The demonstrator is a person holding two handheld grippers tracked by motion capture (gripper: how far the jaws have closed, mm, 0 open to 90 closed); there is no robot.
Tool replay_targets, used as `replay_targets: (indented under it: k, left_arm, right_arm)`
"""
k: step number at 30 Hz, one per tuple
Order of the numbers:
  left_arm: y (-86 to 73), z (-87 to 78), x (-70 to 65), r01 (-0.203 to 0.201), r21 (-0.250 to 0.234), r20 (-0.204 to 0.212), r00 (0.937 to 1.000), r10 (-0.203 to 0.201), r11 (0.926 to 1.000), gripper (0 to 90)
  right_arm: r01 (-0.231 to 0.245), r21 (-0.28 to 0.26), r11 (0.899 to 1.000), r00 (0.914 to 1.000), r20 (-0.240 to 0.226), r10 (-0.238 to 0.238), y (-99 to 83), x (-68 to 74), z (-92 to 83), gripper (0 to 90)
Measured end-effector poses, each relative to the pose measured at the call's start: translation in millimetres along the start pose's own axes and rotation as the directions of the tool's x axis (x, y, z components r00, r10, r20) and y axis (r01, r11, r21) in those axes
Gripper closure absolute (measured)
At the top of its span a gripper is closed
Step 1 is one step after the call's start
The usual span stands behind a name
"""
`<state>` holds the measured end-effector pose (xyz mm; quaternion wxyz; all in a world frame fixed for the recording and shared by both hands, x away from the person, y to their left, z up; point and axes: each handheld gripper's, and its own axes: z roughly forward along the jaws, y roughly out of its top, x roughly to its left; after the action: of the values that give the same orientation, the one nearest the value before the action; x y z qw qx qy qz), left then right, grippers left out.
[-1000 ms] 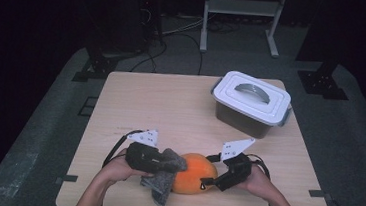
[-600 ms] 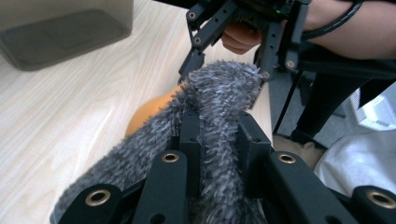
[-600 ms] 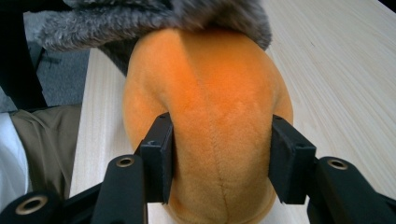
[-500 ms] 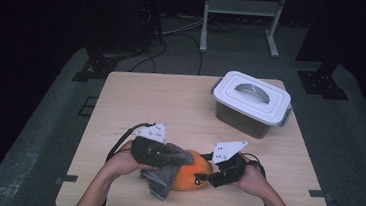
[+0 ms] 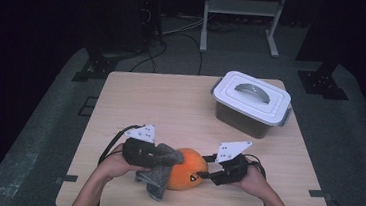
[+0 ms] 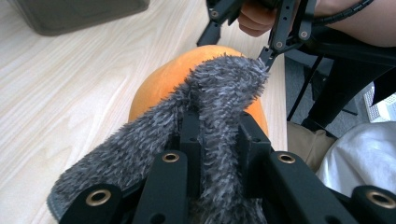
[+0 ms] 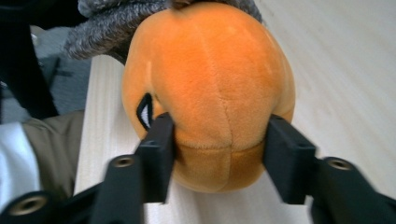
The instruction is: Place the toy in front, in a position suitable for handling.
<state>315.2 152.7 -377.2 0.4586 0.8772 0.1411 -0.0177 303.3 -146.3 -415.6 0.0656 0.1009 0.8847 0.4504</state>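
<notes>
Orange plush (image 7: 210, 88) between right tool (image 7: 219, 149) jaws (pressed).

Plush toy (image 5: 189, 170): bright orange, darker orange band low on the body in the right gripper view, one small black-and-white eye marking. Cloth (image 5: 157, 168): shaggy grey pile, darker grey along the hem. Left hand-held gripper (image 5: 176, 157): black body, black jaws with brass-coloured rivets, pale grey top plate. Right hand-held gripper (image 5: 204, 167): same black, same pale grey plate. Counter (image 5: 156, 100): light wood grain, pale beige. Lidded box (image 5: 251, 104): white lid with grey handle, dark grey-brown tub. Floor (image 5: 42, 136): grey-green.
</notes>
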Motion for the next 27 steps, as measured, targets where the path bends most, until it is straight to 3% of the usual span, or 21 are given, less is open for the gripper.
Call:
replay_targets:
  k: [3, 12, 17, 27]
  left_arm:
    - [8.5, -1.8, -4.2, -0.031, 0.020, -0.016, 0.9994, 0.032, 0.9993, 75.7]
    - [37.7, 13.0, -16.6, -0.097, 0.016, 0.018, 0.9952, 0.097, 0.9952, 75.6]
    - [33.2, 14.6, -11.4, -0.078, 0.014, 0.022, 0.9967, 0.078, 0.9968, 75.7]
    - [6.0, -0.6, 2.3, 0.009, -0.009, 0.012, 0.9999, -0.009, 0.9999, 75.6]
  right_arm:
    - [0.045, 0.009, 0.999, 0.9986, 0.028, -0.045, 5.0, 5.8, 0.2, 55.0]
    - [0.112, 0.016, 0.994, 0.9929, 0.037, -0.113, 11.8, 17.4, 4.3, 55.4]
    - [0.086, 0.004, 0.996, 0.9960, 0.023, -0.086, 3.4, 14.2, 2.3, 56.5]
    - [0.047, -0.001, 0.999, 0.9989, 0.002, -0.047, -4.0, 6.6, 1.4, 53.6]
